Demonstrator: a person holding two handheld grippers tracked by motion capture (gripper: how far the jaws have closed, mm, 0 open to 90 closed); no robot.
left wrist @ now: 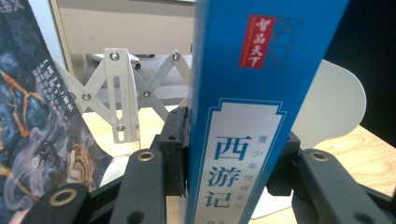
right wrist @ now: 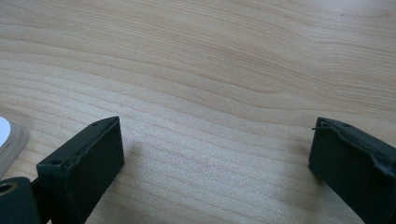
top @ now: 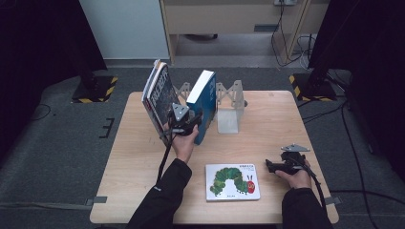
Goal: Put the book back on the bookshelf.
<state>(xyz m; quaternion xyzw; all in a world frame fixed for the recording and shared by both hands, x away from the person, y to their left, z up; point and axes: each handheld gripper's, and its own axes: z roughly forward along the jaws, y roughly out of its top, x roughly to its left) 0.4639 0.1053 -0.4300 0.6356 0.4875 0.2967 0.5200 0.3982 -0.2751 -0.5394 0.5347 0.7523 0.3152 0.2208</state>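
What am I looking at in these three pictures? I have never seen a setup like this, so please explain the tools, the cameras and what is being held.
A person at a wooden table holds a hand-operated two-jaw gripper in each hand. The high view looks down from above; each of the other two pictures comes from a camera riding on one gripper, looking along its black jaws. The left gripper is clamped on the spine of an upright blue book, beside a dark leaning book and a white folding book stand. The right gripper rests near the table's right edge with its jaws wide apart and nothing between them. A caterpillar picture book lies flat near the person.
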